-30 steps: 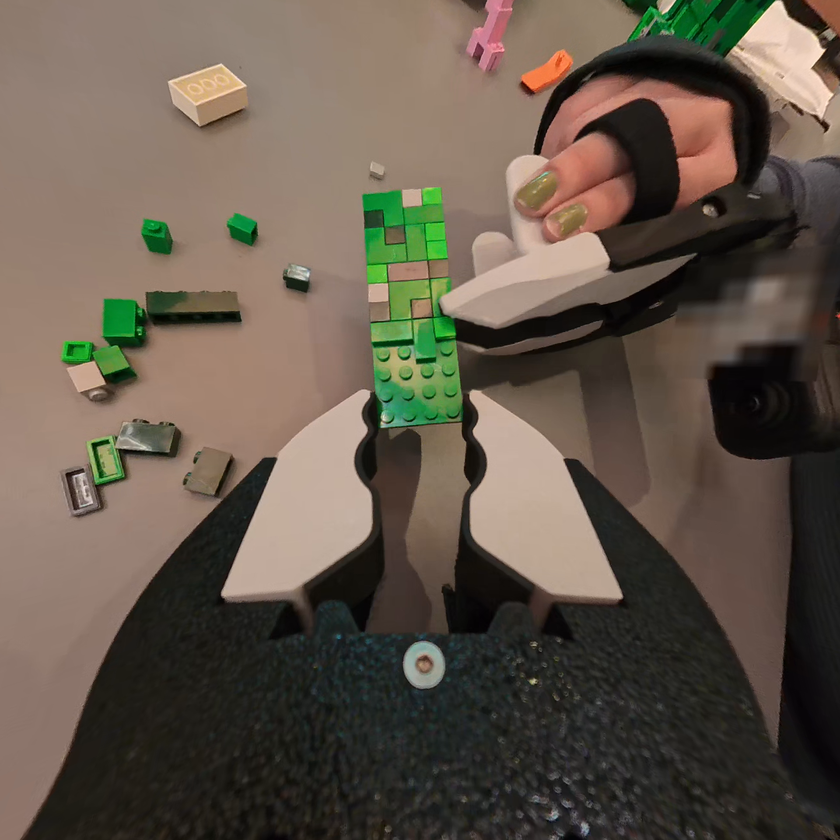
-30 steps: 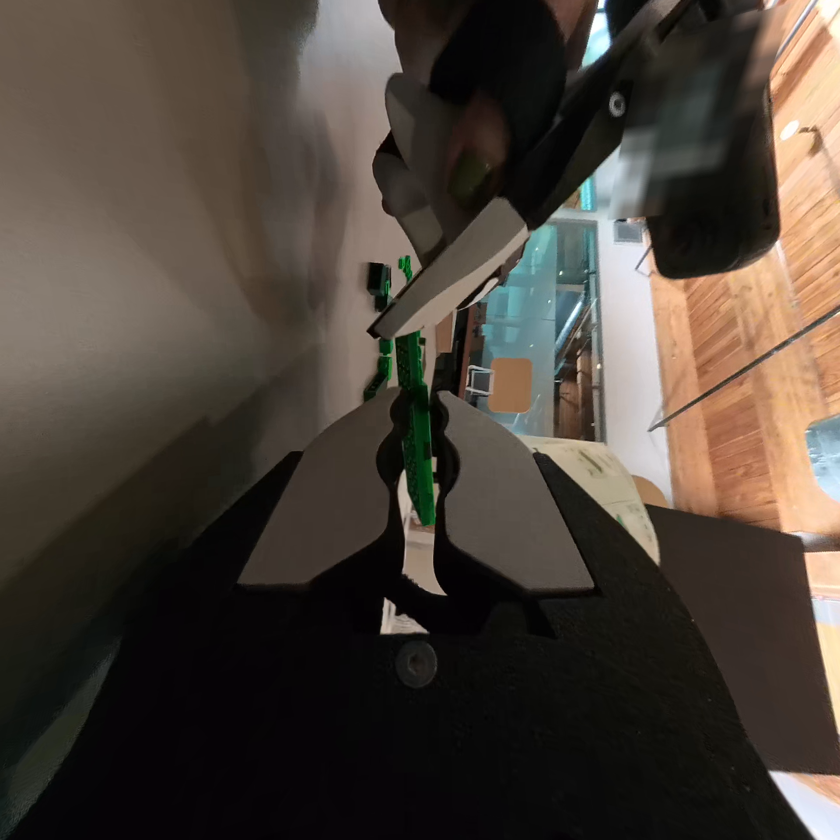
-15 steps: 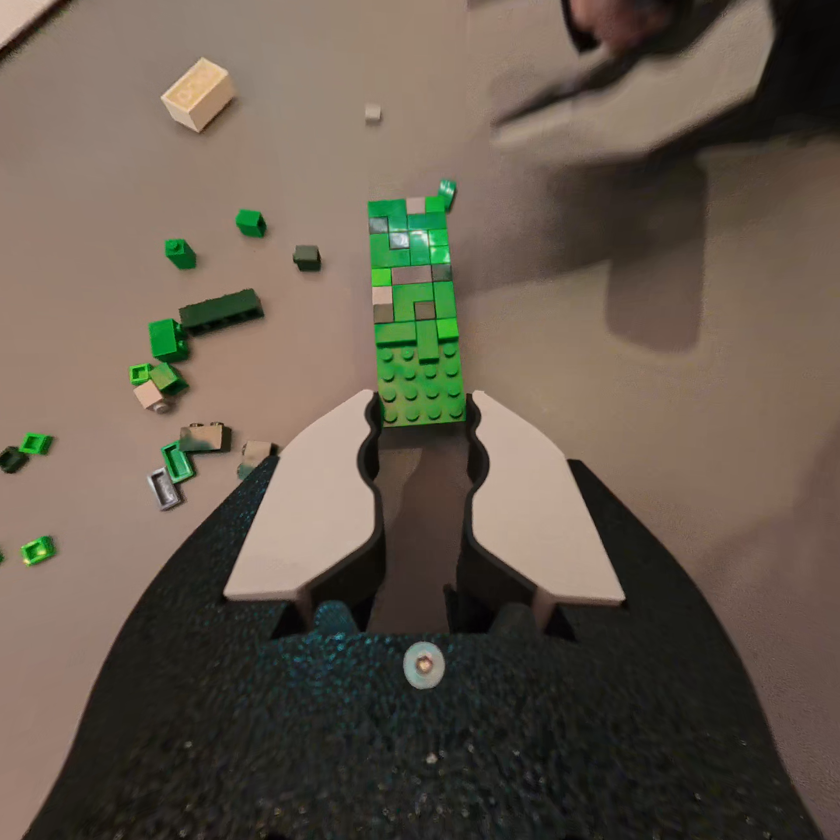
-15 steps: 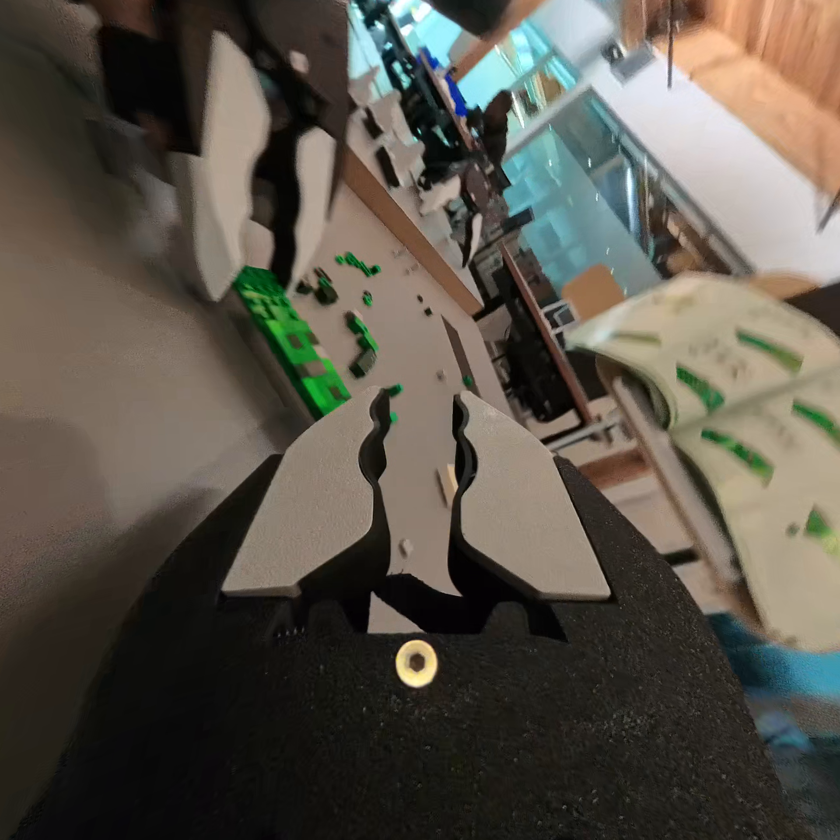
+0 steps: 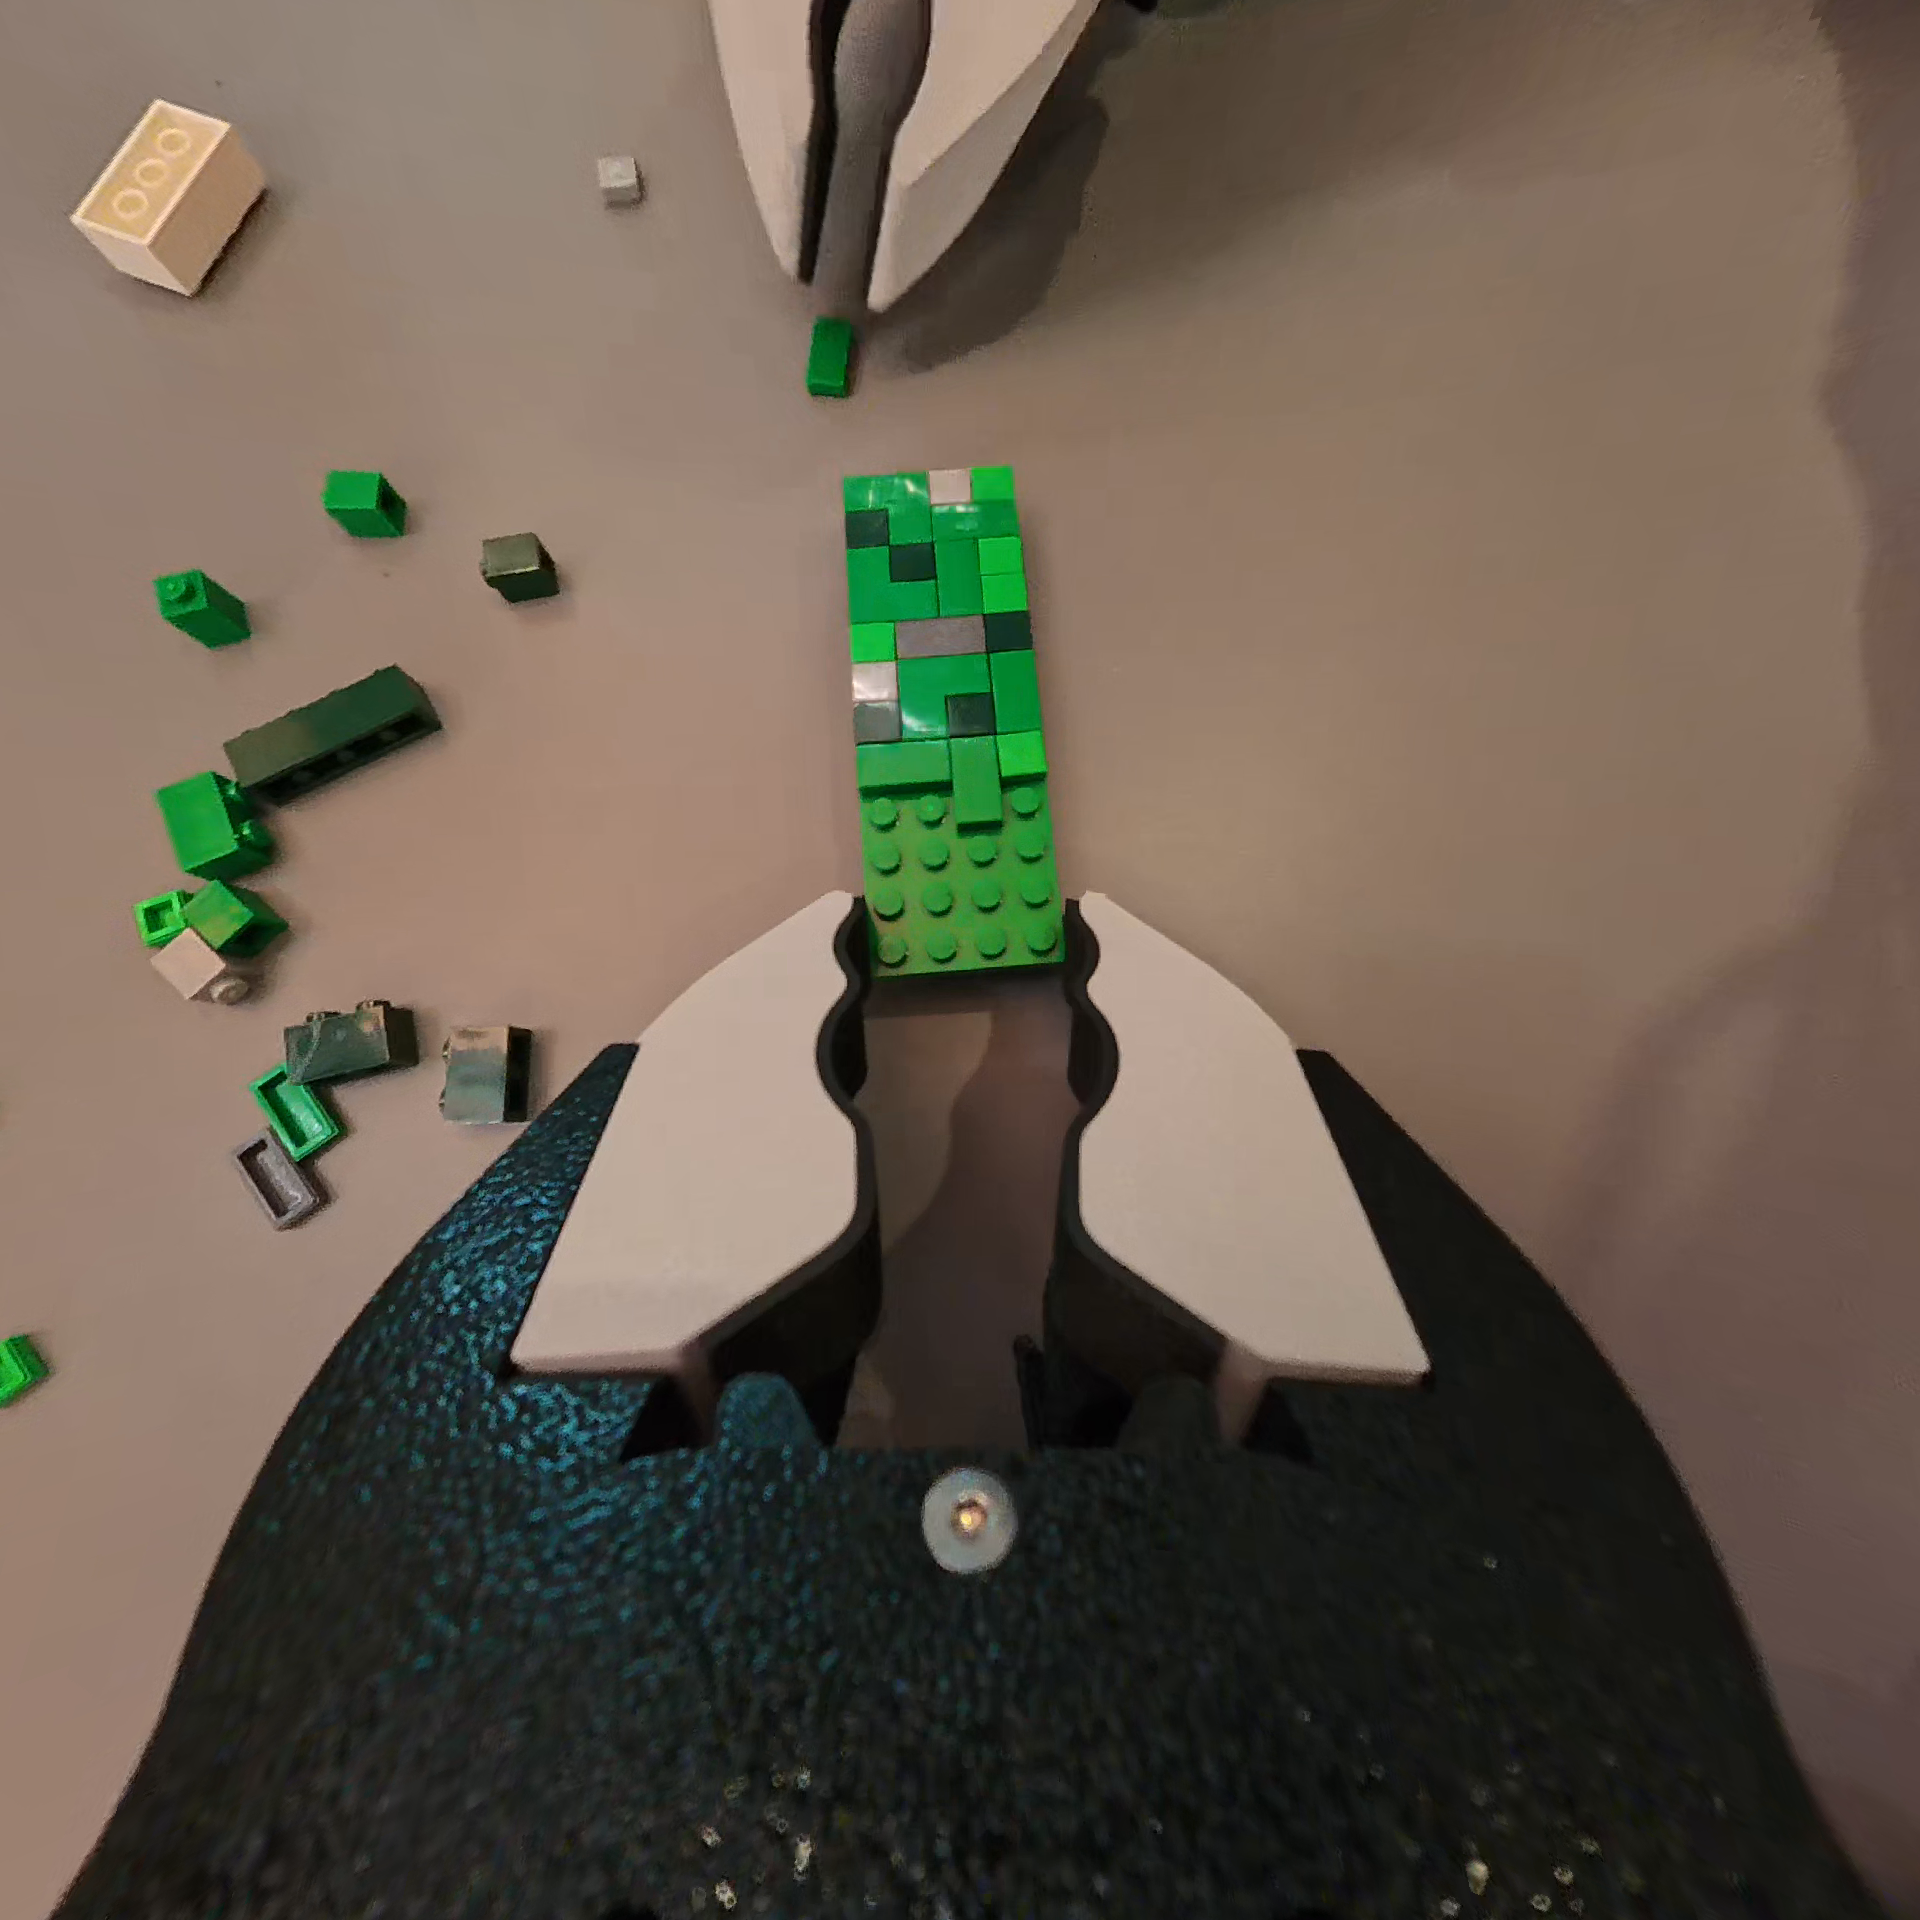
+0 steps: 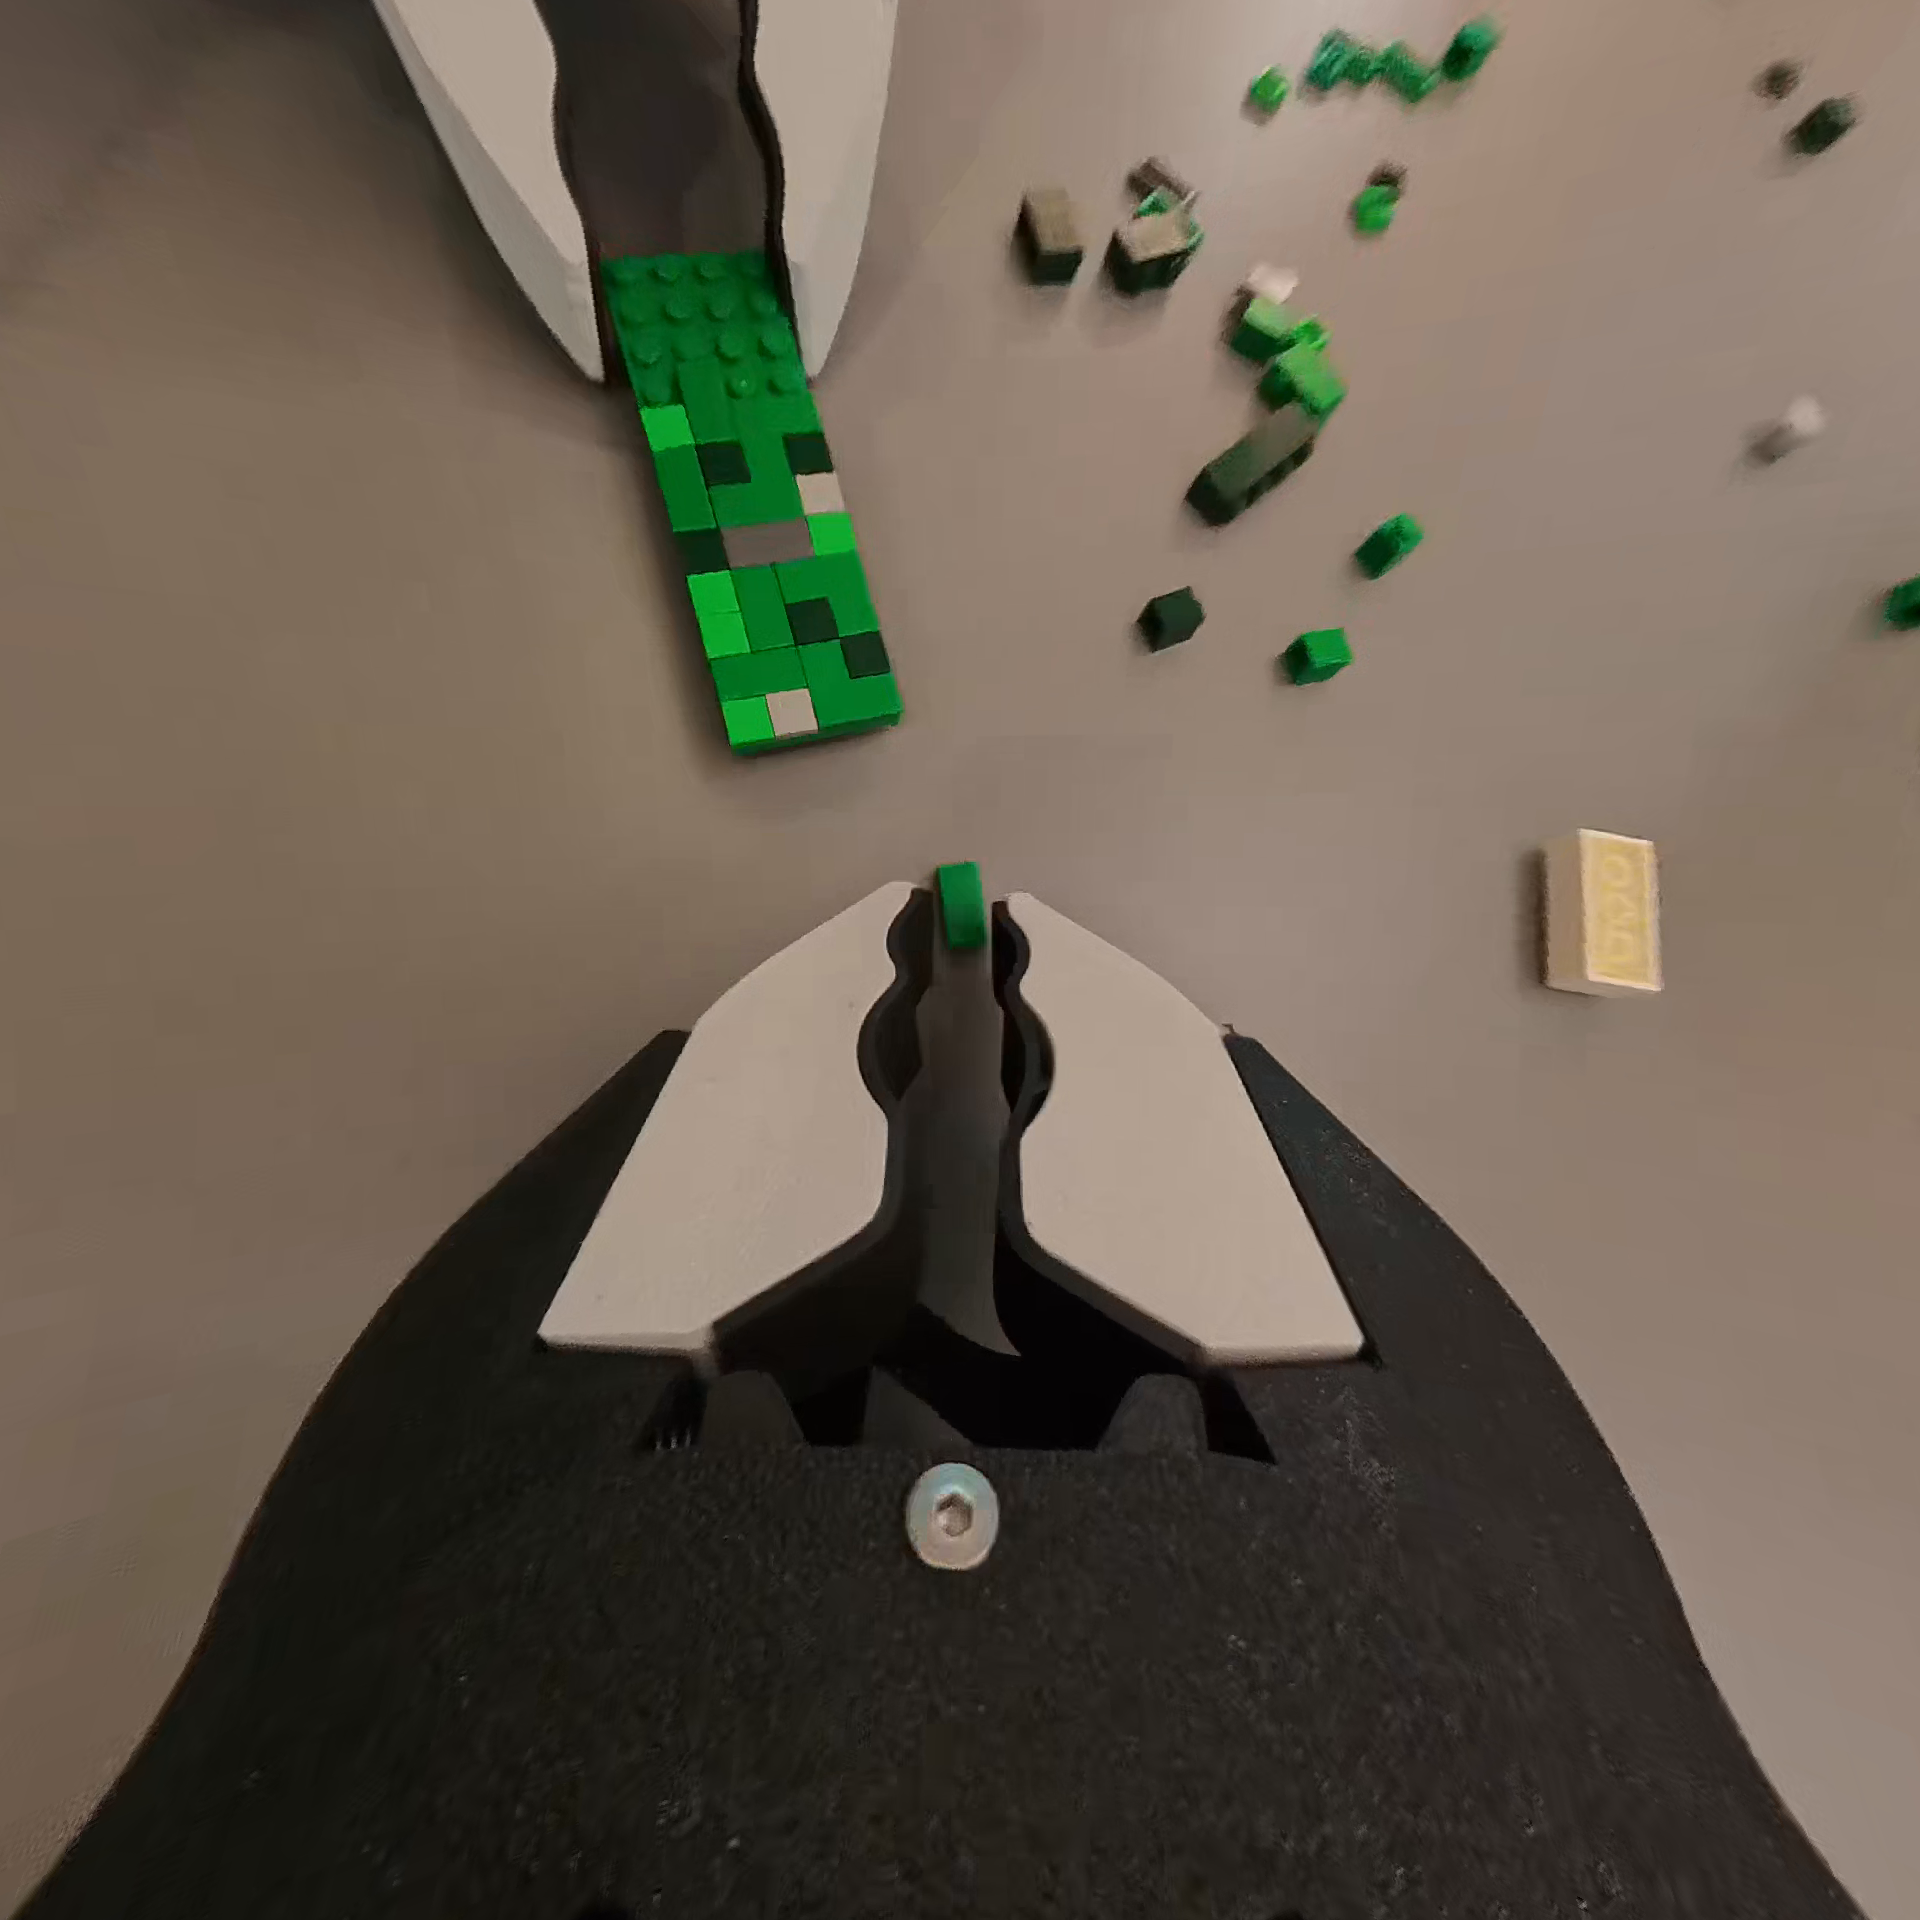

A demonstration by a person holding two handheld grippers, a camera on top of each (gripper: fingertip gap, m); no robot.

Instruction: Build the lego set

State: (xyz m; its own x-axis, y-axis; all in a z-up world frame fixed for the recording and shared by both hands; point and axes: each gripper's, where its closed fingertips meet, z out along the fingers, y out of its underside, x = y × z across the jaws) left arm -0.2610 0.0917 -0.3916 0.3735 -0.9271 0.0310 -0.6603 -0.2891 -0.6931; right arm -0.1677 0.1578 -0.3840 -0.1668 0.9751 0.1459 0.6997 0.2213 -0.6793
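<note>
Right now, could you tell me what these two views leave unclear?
- Right gripper: whether it pinches the small green piece; fingers flank it, contact unclear.
- Loose bricks, right wrist view: motion blur.
- Green plate underside: faces the table.
- Left gripper body: cropped, right wrist view.

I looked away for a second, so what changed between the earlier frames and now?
The right gripper let go of the green plate, swung beyond its far end, and now straddles a small green piece on the table. The left gripper still clamps the plate's studded end; the loose bricks stayed.
</note>
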